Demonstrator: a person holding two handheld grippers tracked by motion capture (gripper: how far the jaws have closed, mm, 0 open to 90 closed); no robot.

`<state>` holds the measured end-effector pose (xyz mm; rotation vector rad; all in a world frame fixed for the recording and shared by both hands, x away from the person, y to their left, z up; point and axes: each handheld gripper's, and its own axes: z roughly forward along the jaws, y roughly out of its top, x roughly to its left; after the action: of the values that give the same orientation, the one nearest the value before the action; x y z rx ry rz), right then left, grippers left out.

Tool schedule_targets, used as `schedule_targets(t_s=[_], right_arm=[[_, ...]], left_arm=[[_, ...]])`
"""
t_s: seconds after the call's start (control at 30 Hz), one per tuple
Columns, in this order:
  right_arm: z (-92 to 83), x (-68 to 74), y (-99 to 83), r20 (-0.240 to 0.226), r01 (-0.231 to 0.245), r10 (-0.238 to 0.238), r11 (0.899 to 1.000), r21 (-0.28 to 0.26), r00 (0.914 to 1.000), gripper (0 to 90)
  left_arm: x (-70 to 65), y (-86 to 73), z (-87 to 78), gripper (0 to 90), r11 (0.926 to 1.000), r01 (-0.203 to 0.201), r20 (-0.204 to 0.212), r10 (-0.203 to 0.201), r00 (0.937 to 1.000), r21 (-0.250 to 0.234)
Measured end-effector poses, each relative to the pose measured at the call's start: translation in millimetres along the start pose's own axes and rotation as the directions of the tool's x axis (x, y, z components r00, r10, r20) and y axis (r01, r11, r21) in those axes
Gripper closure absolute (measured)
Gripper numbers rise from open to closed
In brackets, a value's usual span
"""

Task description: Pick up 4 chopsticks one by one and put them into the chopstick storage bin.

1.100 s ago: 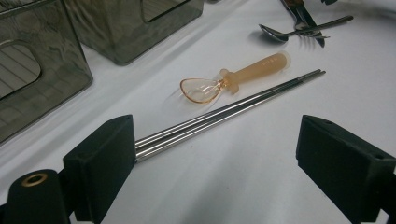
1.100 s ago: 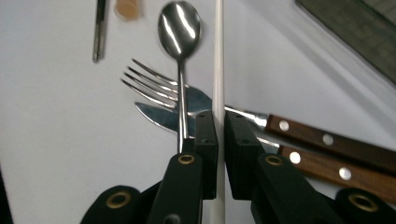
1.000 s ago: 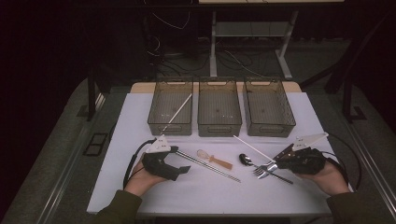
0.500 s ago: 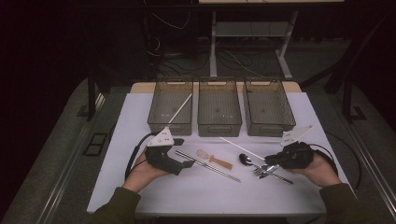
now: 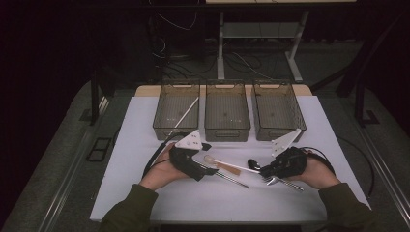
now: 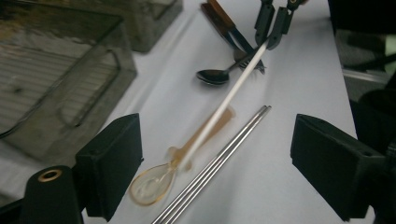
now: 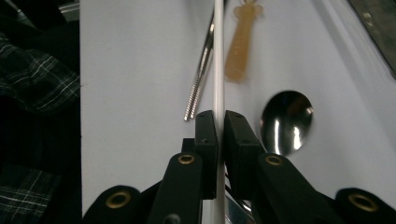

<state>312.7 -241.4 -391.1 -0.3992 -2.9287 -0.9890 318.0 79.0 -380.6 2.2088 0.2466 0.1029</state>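
Right tongs (image 7: 220,133) clamp white chopstick (image 7: 218,56).

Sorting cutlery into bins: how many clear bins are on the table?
3, in a row along the table's far edge: left bin holding a white stick, middle bin, right bin.

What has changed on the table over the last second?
The right gripper, shut on the white chopstick, carried it leftward toward the left gripper, whose jaws have been closing slightly with nothing clamped. The bins, metal chopsticks and spoon stayed put.
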Motion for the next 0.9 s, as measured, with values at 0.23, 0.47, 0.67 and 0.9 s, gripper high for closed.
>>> schedule_targets(t_s=[0.23, 0.47, 0.67, 0.9], right_arm=[[8.9, 7.9, 16.8, -0.037, 0.069, -0.068, 0.997, 0.026, 0.9970, 84.7], [15.6, 13.8, 28.7, -0.073, 0.123, -0.120, 0.992, 0.039, 0.9902, 84.7], [19.9, 17.6, 34.9, -0.085, 0.143, -0.138, 0.989, 0.049, 0.9867, 84.7], [22.2, 20.5, 41.9, -0.094, 0.154, -0.148, 0.986, 0.057, 0.9845, 84.7]], left_arm=[[-7.3, 7.9, 17.5, 27.8, 0.9962, -0.057, 0.079, 0.052, 0.9955, 0.065], [-10.0, 6.7, 23.3, 45.0, 0.9887, -0.093, 0.144, 0.075, 0.9866, 0.118], [-15.6, 6.6, 29.7, 57.6, 0.9812, -0.124, 0.185, 0.096, 0.9780, 0.148], [-17.5, 5.4, 33.7, 68.3, 0.9746, -0.142, 0.191, 0.108, 0.9756, 0.173]])
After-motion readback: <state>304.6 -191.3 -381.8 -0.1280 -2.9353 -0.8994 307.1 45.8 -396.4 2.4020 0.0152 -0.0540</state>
